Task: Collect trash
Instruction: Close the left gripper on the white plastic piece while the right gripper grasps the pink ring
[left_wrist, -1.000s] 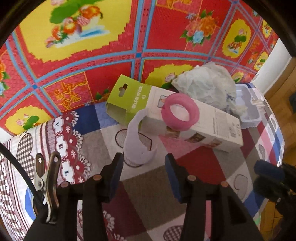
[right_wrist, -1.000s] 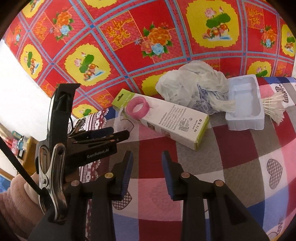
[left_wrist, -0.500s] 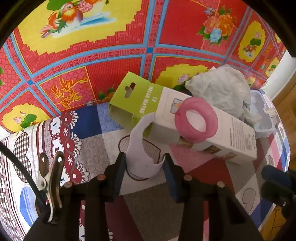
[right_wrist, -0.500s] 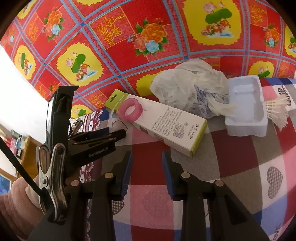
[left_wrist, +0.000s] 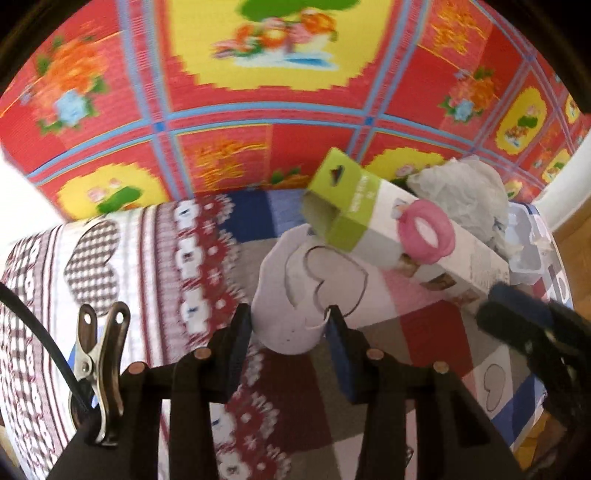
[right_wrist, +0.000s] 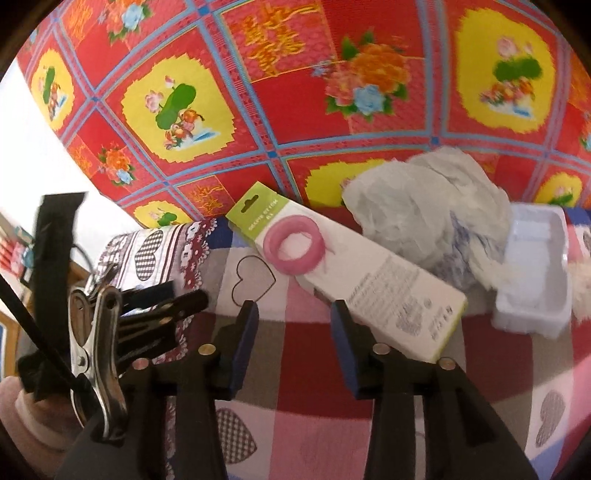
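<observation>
My left gripper has its fingers around the near end of a curved white plastic piece lying on the heart-patterned cloth. Beyond it lies a green-and-white selfie-stick box with a pink ring on top; the box and ring also show in the right wrist view. My right gripper is open and empty, just short of the box. A crumpled white plastic bag and a white foam tray lie further right.
A red and yellow flowered cloth hangs behind the table. The table's left edge drops off to a white wall. My right gripper's fingers show at the right of the left wrist view. The left gripper's body shows at the left of the right wrist view.
My left gripper moved forward and its fingers closed in on the white plastic piece. My right gripper moved closer to the box and stayed open.
</observation>
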